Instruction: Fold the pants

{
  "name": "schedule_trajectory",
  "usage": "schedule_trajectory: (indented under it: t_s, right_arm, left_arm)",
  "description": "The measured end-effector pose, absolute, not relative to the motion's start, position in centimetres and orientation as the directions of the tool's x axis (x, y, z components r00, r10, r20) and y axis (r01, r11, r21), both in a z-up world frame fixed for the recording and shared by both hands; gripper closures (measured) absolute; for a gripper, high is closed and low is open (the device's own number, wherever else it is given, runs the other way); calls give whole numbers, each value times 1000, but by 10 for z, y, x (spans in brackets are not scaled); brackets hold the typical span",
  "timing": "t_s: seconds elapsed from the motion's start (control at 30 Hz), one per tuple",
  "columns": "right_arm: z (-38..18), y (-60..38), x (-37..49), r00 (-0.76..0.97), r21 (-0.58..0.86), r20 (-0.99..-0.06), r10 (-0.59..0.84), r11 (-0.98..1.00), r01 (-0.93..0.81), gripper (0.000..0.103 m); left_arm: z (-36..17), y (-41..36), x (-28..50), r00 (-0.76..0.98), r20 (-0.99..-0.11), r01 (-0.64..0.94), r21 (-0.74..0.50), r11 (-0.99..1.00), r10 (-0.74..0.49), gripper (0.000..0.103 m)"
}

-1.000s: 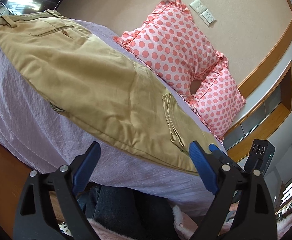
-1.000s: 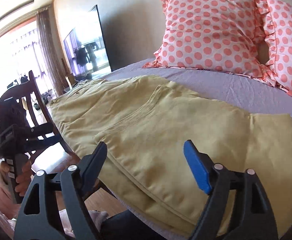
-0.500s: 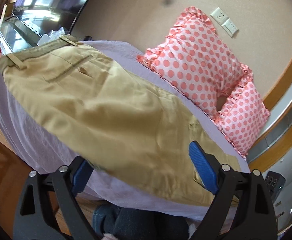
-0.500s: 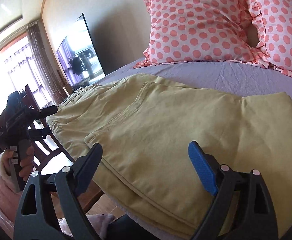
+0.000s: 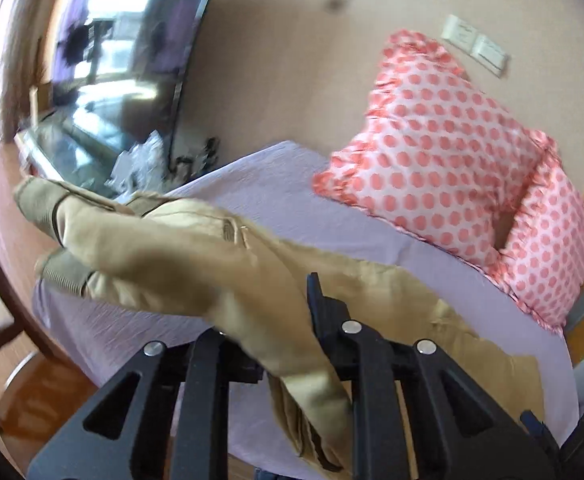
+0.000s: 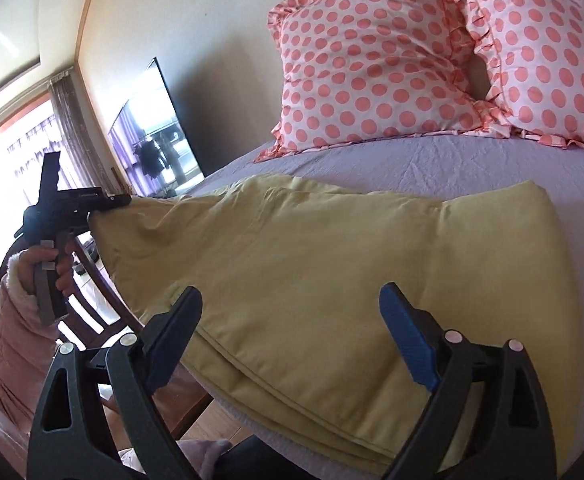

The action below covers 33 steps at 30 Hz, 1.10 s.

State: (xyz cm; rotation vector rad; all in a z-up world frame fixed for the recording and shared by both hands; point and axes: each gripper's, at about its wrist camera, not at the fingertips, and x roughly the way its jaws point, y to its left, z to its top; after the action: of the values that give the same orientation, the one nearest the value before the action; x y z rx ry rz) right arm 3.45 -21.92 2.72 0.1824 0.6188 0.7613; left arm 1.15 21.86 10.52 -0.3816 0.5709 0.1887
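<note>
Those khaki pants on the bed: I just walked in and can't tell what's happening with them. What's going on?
A person is folding the pants on the lavender bed, using a handheld gripper in each hand. The left gripper is shut on the fabric at the waist end and holds that end lifted off the bed. The right gripper hangs open above the near edge of the pants, gripping nothing. Two polka-dot pillows sit against the wall behind.
</note>
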Motion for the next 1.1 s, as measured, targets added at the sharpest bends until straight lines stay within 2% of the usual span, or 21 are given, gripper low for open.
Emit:
schedule_trajectory:
  t_s: [0.1, 0.2, 0.3, 0.4, 0.43, 0.53, 0.6, 0.7, 0.93, 1.1]
  right_arm:
    - [38, -253, 36, 655, 377, -419, 629, 776, -505, 3]
    - [50, -300, 39, 753, 414, -387, 532, 830, -374, 1]
    - [56, -348, 41, 804, 475, -385, 454, 844, -249, 1]
    - [56, -384, 40, 809, 545, -381, 447, 816, -195, 1]
    - [56, -390, 41, 804, 560, -382, 456, 806, -191, 1]
    - [51, -397, 53, 774, 603, -391, 498, 774, -193, 1]
    - [48, -394, 63, 753, 613, -413, 512, 768, -185, 1]
    - [58, -374, 67, 729, 576, -403, 553, 773, -268, 1]
    - [92, -317, 43, 652, 378, -393, 649, 760, -528, 1]
    - [95, -276, 10, 570, 275, -390, 723, 682, -677, 1]
  left_arm:
    - [139, 143, 26, 863, -503, -75, -202, 976, -38, 87]
    - [145, 46, 34, 830, -497, 231, -103, 967, -251, 86]
    - [118, -48, 23, 722, -553, 507, 14, 862, -416, 85]
    - [67, -113, 9, 580, -678, 673, 86, 734, -452, 85]
    - [52, -124, 4, 565, -702, 691, 115, 714, -434, 85]
    - [36, -134, -24, 603, -682, 721, 244, 649, -414, 77]
    - [36, -132, -35, 591, -683, 742, 252, 621, -429, 69]
    - [35, -126, -44, 581, -687, 747, 238, 620, -436, 56]
    - [41, -66, -78, 482, -648, 792, 34, 609, -590, 39]
    - [45, 21, -89, 572, -586, 642, -115, 758, -574, 33]
